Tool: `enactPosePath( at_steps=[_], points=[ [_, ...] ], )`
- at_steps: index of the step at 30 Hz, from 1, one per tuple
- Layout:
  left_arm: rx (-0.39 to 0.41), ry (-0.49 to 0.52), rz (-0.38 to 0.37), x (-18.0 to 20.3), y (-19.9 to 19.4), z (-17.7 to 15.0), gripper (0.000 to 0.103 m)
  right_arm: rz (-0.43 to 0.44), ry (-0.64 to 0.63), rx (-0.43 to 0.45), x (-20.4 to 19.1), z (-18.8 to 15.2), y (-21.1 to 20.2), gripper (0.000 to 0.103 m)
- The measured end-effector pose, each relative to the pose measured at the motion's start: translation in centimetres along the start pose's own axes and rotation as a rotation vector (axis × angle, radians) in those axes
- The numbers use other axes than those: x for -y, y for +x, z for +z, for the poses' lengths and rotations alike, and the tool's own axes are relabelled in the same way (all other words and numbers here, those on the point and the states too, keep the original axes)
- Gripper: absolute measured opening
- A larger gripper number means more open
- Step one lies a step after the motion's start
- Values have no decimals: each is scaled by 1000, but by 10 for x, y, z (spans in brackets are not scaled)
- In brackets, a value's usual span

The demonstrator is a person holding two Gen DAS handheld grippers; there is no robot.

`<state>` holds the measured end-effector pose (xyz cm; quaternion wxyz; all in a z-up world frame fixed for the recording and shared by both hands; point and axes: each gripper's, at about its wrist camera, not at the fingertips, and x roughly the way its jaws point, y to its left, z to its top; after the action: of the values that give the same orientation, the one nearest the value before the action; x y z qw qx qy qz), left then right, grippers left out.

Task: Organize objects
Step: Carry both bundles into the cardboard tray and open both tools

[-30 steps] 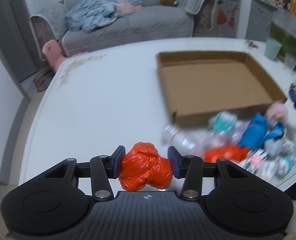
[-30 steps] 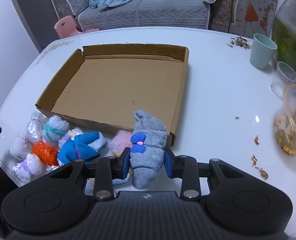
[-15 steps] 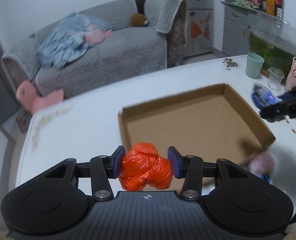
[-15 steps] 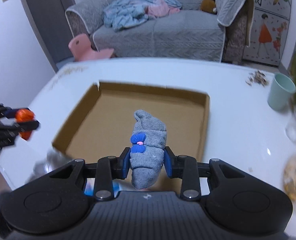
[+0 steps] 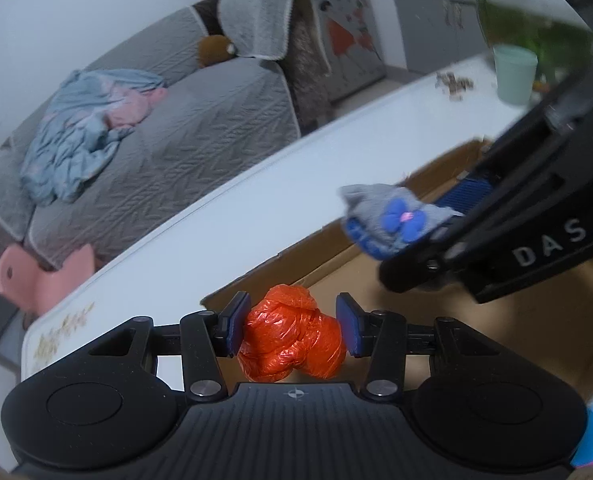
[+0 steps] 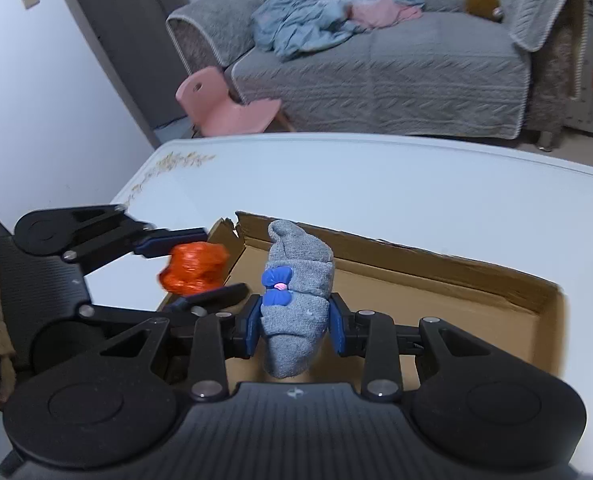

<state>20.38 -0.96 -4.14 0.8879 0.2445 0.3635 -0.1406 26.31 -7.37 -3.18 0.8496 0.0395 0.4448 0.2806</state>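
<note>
Grippers have both come over the cardboard box (image 6: 436, 308) now. My left gripper (image 5: 292, 330) pinches the orange bag ball (image 5: 292, 340); my right gripper (image 6: 295, 326) pinches the gray sock roll (image 6: 296, 312). I think letting go comes next.

grey sofa (image 6: 396, 64), pink chair (image 6: 224, 108), green cup (image 5: 514, 74).

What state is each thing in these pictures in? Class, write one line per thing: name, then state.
Left gripper: jaws shut on the orange bag bundle.
Right gripper: jaws shut on the grey rolled sock.
Orange bag bundle: crumpled, held off the table.
Grey rolled sock: rolled, held above the box.
Cardboard box: open-topped; visible floor bare.
Green cup: upright on the table.
</note>
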Motion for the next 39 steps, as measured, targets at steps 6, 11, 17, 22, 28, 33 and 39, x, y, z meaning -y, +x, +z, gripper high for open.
enactPosePath(
  at_steps=[6, 11, 17, 22, 28, 33, 39],
  points=[
    [-9, 105, 4, -1, 25, -7, 54, 17, 11, -36, 3, 12, 23, 31],
    [-33, 127, -31, -2, 42, -12, 54, 18, -7, -57, -3, 16, 37, 31],
    [-57, 172, -30, 2, 58, -16, 59, 33, 12, -97, 5, 14, 49, 33],
    [-51, 155, -4, -2, 56, -16, 78, 36, 28, -110, 7, 16, 49, 38],
    [-45, 126, 0, -5, 49, -13, 84, 21, 10, -118, 0, 16, 42, 39],
    [-44, 84, -14, -9, 42, -10, 86, 25, -34, -126, -2, 19, 44, 42],
    [-58, -20, -28, -18, 33, -8, 88, 29, -79, -120, -3, 24, 40, 49]
  ],
)
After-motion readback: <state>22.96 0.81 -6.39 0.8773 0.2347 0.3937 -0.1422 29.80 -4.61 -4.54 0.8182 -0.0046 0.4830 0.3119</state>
